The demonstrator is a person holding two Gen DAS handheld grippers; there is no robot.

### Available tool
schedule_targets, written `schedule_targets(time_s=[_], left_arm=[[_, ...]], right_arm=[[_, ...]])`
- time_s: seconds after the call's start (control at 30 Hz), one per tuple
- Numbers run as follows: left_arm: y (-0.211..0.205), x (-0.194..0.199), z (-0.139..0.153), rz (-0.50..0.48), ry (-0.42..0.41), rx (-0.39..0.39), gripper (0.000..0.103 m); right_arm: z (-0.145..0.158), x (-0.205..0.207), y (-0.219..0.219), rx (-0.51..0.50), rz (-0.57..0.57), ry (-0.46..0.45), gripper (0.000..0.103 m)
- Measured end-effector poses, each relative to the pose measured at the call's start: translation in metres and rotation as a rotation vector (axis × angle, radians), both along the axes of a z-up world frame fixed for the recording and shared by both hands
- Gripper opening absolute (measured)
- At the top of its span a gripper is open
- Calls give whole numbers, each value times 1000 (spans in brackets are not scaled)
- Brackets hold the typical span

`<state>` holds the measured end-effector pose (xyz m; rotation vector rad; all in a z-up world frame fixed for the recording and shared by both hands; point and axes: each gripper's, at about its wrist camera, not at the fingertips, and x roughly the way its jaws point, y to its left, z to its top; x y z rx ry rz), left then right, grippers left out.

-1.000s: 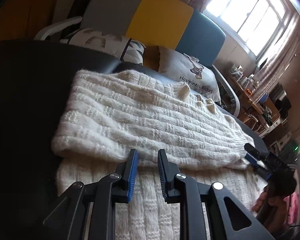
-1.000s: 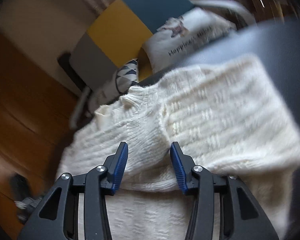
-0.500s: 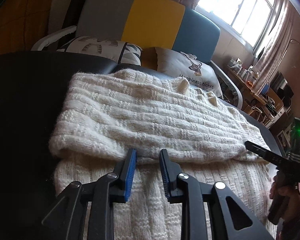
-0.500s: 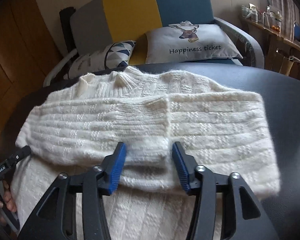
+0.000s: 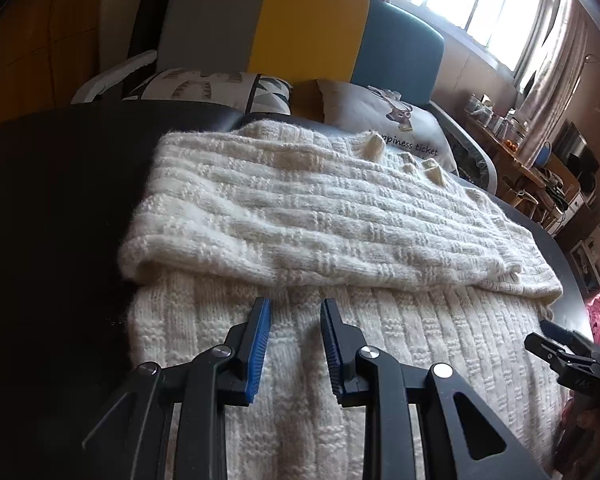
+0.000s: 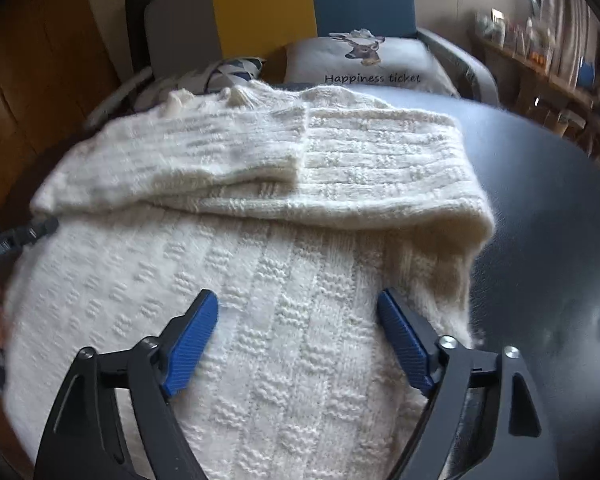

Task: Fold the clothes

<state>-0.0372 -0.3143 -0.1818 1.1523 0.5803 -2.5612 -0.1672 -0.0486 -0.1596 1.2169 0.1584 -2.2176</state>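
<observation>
A cream knit sweater lies flat on the black table, both sleeves folded across its chest. In the right wrist view the two sleeves meet near the middle of the sweater. My left gripper hovers over the body just below the sleeve fold, its jaws a narrow gap apart with nothing pinched. My right gripper is over the body near its right edge; its jaws are opening wide and only flat knit lies beneath them. Each gripper shows at the edge of the other's view, the right gripper and the left gripper.
Behind the table stands a sofa with a grey, yellow and blue back, and a "Happiness ticket" pillow. A cluttered shelf runs under the window at right. Bare black table lies right of the sweater.
My right gripper let go of the sleeve cuff, drew back toward the sweater's near part and spread its jaws wide. My left gripper stayed nearly in place, its jaws slightly wider.
</observation>
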Motion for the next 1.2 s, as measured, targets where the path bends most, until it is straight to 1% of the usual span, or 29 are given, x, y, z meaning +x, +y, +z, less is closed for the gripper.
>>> schedule_targets(time_s=[0.03, 0.07, 0.1, 0.17, 0.2, 0.23, 0.27, 0.33, 0.37, 0.4, 0.47, 0.5, 0.57, 0.63, 0.73, 0.77, 0.8, 0.87, 0.9, 1.0, 1.13, 1.2], left_arm=[[0, 1, 3, -11, 16, 34, 26], [2, 1, 6, -32, 39, 77, 26], [5, -1, 10, -62, 60, 105, 26], [22, -13, 24, -157, 98, 96, 27], [32, -19, 31, -206, 116, 84, 27], [44, -28, 37, -255, 126, 55, 27], [56, -37, 43, -301, 131, 21, 27], [89, -58, 53, -408, 128, -103, 27], [98, -65, 53, -432, 122, -132, 27], [104, -71, 51, -447, 113, -129, 27], [115, -83, 47, -479, 94, -121, 27], [119, -89, 45, -486, 83, -113, 27], [120, -94, 38, -468, 62, -83, 27], [118, -96, 32, -455, 49, -60, 27], [118, -95, 24, -452, 27, -67, 27], [117, -94, 20, -451, 17, -68, 27], [116, -93, 17, -450, 8, -69, 27], [113, -91, 9, -444, -9, -52, 27], [111, -90, 5, -439, -15, -41, 27], [109, -85, -1, -427, -8, -29, 27], [108, -81, -3, -412, 4, -2, 27], [107, -79, -4, -407, 10, 10, 27]], right_arm=[[1, -2, 5, -53, -2, -29, 92], [1, -3, 8, -85, -3, -45, 93], [0, -6, 17, -173, -27, -84, 93], [-1, -11, 37, -359, -80, -167, 93], [-2, -14, 46, -452, -106, -208, 93], [-3, -17, 56, -545, -133, -250, 93], [-7, -20, 60, -594, -163, -272, 96], [-12, -27, 68, -676, -215, -299, 96], [-15, -31, 72, -716, -240, -312, 97], [-13, -32, 72, -729, -240, -301, 103], [-11, -37, 70, -739, -245, -278, 103], [-11, -40, 70, -745, -271, -270, 103], [-13, -46, 70, -751, -304, -260, 103], [-13, -52, 66, -717, -323, -234, 103], [-12, -61, 60, -664, -351, -196, 103], [-11, -63, 59, -645, -352, -191, 101], [-11, -65, 56, -618, -358, -189, 91], [-15, -71, 53, -581, -377, -183, 77], [-16, -73, 52, -570, -382, -181, 72], [-18, -75, 56, -536, -376, -152, 72], [-22, -76, 65, -600, -403, -143, 75], [-21, -75, 72, -648, -430, -133, 82]])
